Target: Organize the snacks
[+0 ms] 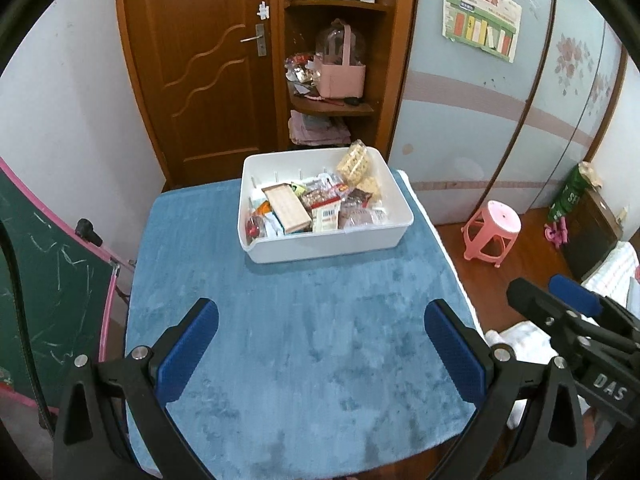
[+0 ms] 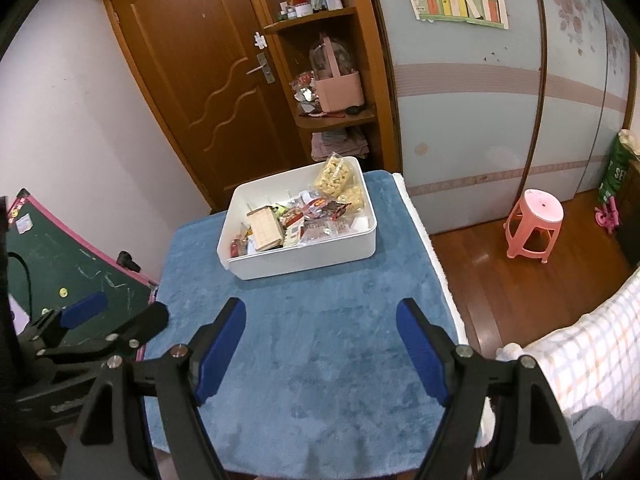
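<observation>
A white plastic bin stands at the far end of a table covered with a blue plush cloth. It holds several snack packets: a tan box, red wrappers and a bag of pale puffed snacks leaning in the far right corner. My left gripper hovers open over the near half of the cloth with nothing between its blue pads. My right gripper is open and empty too, beside it on the right.
A brown door and wooden corner shelves with a pink basket stand behind the table. A green chalkboard leans at the left. A pink stool stands on the wood floor at right, near a checked bedcover.
</observation>
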Demonstrator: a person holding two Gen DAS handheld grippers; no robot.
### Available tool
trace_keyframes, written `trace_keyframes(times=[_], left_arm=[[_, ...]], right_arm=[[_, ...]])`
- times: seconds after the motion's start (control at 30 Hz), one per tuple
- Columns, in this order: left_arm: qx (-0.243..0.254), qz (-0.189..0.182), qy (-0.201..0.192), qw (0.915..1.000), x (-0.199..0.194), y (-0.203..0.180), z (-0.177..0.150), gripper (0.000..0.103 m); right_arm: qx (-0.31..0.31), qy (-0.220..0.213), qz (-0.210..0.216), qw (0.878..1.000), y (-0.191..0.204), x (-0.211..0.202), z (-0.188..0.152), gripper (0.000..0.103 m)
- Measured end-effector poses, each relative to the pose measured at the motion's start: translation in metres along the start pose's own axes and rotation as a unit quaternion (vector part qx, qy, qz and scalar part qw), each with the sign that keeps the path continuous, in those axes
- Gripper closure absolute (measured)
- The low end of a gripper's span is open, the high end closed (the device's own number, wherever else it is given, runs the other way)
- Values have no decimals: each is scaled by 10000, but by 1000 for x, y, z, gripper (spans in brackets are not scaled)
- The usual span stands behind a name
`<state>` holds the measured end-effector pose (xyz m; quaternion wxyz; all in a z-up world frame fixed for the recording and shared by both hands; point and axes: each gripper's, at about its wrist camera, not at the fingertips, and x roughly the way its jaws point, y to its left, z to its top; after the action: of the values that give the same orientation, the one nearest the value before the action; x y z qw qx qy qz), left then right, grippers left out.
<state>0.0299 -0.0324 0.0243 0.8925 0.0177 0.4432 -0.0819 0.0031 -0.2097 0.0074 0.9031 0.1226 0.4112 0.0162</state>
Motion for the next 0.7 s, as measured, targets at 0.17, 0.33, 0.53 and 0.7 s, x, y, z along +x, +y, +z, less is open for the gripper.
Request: trace_keyframes(times=[0.17, 0.33, 0.53, 0.7], left_arm=[[10, -16, 9, 10000, -16, -4, -10, 0], [-42, 41, -18, 10000, -29, -4, -18, 0], [-137, 91, 11, 9999, -38, -3, -28, 0], [-301, 133, 79, 9994, -39, 3, -34, 0]], right_arm=[[-111, -76, 33, 9999, 6, -21, -12, 25], [-213, -129, 16, 9997, 11, -33, -20, 25], [-290, -130, 42, 9995, 12, -39, -27, 25], [-390, -74, 44, 9992, 16, -38, -29, 25]])
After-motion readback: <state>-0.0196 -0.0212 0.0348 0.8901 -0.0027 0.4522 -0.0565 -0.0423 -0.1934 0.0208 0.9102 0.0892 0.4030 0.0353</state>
